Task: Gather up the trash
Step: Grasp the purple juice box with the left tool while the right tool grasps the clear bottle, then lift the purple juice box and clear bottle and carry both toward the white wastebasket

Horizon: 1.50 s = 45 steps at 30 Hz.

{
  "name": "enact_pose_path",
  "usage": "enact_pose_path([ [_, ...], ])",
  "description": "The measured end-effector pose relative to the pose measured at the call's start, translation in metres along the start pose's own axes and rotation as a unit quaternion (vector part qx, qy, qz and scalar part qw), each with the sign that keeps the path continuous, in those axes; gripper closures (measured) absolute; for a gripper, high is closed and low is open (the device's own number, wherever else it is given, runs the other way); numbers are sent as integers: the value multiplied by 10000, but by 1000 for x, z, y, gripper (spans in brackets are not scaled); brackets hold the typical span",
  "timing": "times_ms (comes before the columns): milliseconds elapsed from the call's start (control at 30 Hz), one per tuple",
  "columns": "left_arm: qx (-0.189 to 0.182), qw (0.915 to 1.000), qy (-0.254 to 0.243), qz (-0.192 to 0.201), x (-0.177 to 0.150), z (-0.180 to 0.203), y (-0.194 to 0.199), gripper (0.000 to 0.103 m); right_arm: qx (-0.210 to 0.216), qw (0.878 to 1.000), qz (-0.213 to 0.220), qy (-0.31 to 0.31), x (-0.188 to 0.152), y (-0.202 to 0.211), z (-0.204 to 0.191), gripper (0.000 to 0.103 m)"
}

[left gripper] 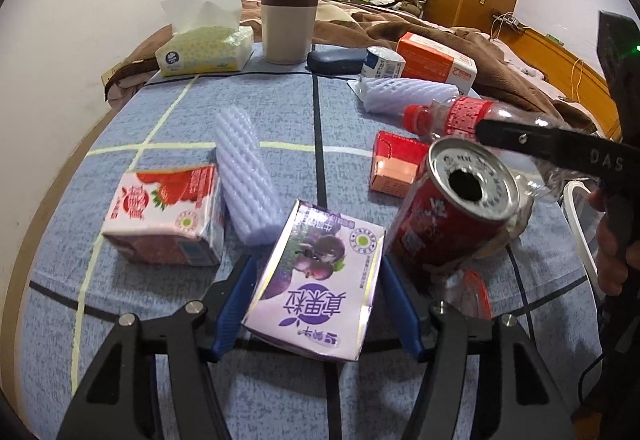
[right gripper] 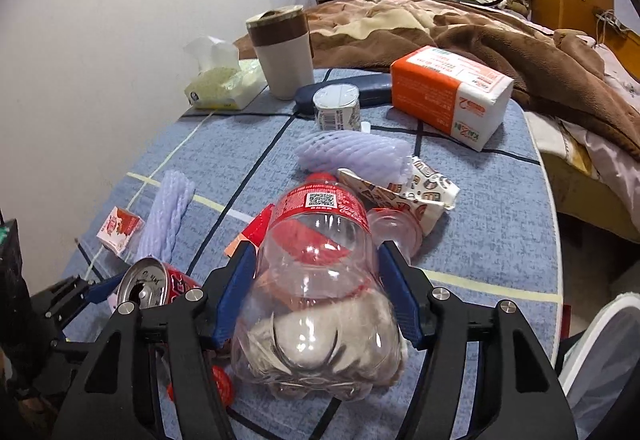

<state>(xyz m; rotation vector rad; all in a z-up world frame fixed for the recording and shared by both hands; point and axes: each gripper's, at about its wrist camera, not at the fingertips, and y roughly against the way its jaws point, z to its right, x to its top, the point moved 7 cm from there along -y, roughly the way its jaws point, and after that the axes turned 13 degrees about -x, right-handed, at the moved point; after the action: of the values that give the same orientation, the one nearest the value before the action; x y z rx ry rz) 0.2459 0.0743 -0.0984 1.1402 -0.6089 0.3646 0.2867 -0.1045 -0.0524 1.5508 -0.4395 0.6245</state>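
Left wrist view: left tongs (left gripper: 316, 300) clamp the purple carton (left gripper: 316, 280); right tongs (right gripper: 318, 292) pinch the bottle (right gripper: 320, 280). Both should lift straight, clear of the can (left gripper: 452, 208).

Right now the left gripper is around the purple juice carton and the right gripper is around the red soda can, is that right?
Not quite. The left gripper is around the purple juice carton, but the right gripper brackets the clear plastic bottle, not the can, as the right wrist view shows.
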Motion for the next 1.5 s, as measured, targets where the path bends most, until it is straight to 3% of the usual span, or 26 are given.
enact_pose_path([
  [267, 176, 9998, 113, 20, -13, -3, 10, 39, 83, 9998, 147, 63, -13, 21, 6, 40],
  [500, 247, 9993, 159, -215, -23, -8, -1, 39, -72, 9988, -90, 478, -38, 26, 5, 39],
  [767, 230, 9994, 134, -215, -23, -6, 0, 42, -198, 9981, -185, 560, -36, 18, 5, 39],
  [1100, 63, 9994, 247, 226, -21, 4, 26, 44, -196, 9985, 211, 465, -43, 35, 7, 40],
  [1500, 56, 9971, 291, 697, -21, 20, 61, 44, 295, 9970, 648, -312, -51, 68, 24, 40],
])
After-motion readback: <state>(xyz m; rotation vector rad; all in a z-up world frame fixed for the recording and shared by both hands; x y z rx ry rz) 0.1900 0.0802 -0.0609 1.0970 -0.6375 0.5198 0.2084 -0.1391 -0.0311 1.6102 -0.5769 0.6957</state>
